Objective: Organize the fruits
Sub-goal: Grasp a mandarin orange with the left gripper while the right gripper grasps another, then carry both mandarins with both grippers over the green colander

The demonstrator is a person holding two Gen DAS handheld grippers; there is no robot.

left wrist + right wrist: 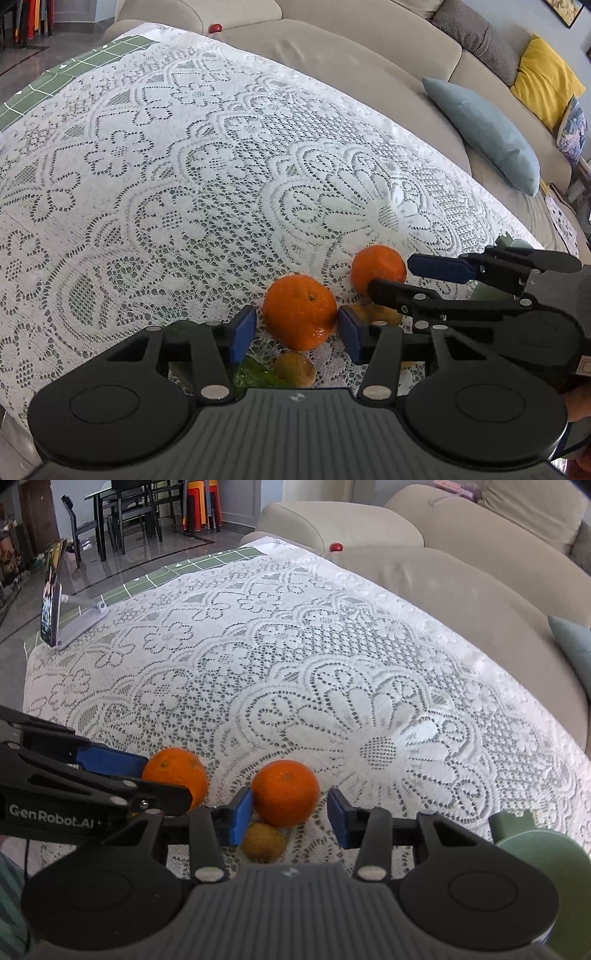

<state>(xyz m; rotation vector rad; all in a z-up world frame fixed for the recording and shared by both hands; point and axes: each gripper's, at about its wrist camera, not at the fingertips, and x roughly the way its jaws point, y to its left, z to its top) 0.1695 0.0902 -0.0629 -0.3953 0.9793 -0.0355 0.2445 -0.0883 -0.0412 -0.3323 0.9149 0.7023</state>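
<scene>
Lace, peel and plastic

We see a white openwork lace tablecloth, dimpled glossy oranges, and matt black plastic gripper arms with blue pads.

Mounted on each gripper, looking steeply down along the fingers at a lace tablecloth — close in, sofa beyond. Shared between both views: two oranges, a small brownish fruit and each other's gripper. Probably side by side — facing much the same way.
</scene>
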